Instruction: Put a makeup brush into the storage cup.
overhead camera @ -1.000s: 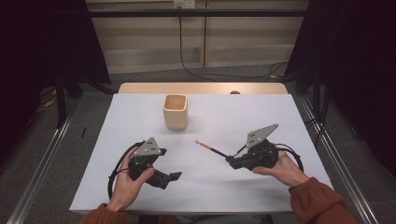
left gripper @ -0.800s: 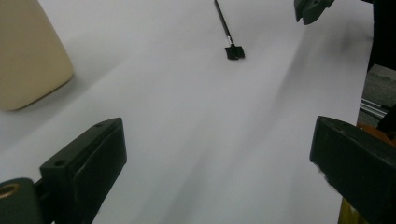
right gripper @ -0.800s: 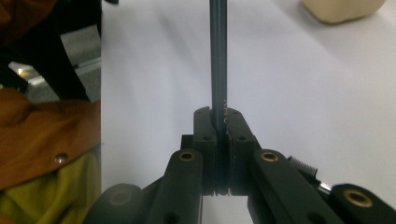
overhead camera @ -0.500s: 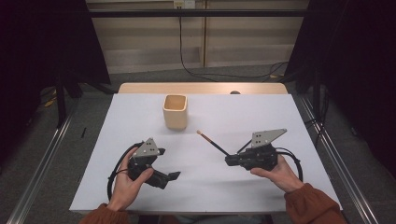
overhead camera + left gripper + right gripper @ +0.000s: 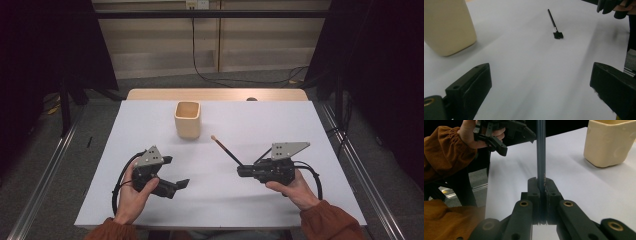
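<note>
Clamping one thin dark brush (image 5: 226, 150), the right tool (image 5: 241, 171) has its jaws closed on the handle, the pale tip angled up toward one cream cup (image 5: 188, 120). One left tool (image 5: 181, 184) rests wide open, empty, on the white worktop (image 5: 280, 120).
</note>
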Demonstrator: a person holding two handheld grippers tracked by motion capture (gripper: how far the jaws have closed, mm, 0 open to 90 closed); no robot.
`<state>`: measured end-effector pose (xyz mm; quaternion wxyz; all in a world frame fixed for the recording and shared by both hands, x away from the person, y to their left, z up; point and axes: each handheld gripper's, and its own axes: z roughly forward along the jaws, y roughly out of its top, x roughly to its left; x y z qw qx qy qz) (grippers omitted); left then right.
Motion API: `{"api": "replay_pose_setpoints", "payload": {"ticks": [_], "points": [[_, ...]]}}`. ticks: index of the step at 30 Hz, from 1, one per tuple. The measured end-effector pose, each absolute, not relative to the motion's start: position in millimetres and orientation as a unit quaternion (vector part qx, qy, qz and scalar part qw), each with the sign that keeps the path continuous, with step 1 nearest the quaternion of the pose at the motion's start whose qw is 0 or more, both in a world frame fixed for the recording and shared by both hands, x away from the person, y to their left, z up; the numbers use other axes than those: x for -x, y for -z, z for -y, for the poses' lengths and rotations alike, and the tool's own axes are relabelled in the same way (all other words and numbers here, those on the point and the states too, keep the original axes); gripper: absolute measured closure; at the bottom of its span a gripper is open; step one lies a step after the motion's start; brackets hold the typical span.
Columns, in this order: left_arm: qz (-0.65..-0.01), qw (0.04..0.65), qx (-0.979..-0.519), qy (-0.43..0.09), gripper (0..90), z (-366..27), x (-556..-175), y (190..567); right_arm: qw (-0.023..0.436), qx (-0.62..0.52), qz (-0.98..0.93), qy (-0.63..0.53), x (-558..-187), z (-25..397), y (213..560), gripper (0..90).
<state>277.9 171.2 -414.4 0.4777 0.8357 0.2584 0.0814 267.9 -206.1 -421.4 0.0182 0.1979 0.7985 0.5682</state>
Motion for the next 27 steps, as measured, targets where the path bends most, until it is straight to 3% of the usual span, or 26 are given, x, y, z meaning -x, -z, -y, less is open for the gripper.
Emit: {"api": "replay_pose_setpoints", "payload": {"ticks": [6,27], "points": [[-0.262,0.514,-0.813,-0.075,3.8,-165.7,-276.2,410.2,0.021,-0.200,-0.792,-0.576,-268.1,209.6,420.9,85.6],[-0.235,0.535,-0.806,-0.091,2.9,-124.7,-274.1,402.0,0.015,-0.189,-0.802,-0.567,-266.8,202.0,422.8,85.6]]}}
